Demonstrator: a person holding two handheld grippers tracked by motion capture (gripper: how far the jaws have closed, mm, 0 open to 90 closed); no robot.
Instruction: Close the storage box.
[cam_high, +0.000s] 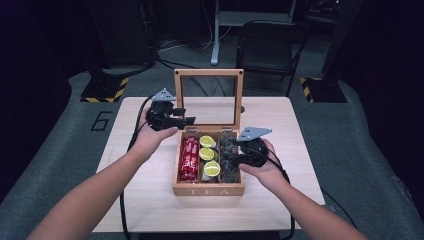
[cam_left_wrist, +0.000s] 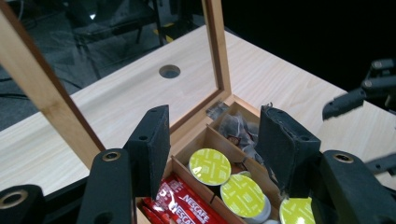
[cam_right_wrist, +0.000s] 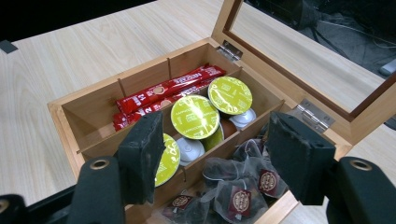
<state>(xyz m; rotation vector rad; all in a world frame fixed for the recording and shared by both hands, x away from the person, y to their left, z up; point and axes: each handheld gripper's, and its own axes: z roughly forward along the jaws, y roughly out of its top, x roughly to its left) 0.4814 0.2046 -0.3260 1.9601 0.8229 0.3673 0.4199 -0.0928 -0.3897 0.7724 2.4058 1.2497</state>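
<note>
Wooden tea box (cam_high: 208, 190) with its glass lid upright sits mid-frame on the pale surface (cam_high: 280, 200). Right gripper (cam_high: 231, 156) hovers over the tea bags (cam_right_wrist: 233, 186) at its right compartment, fingers spread, empty; left gripper (cam_high: 186, 120) at the lid's left edge, fingers likewise spread.

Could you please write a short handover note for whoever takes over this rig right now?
Left gripper: jaws open, empty, beside the raised glass lid.
Right gripper: jaws open, empty, over the tea-bag compartment.
Wooden tea box: open at the table's middle; red sachets left, green-topped capsules middle, tea bags right.
Done: lid is up.
Left: nothing is gripped yet; probably pick from the tea bags.
</note>
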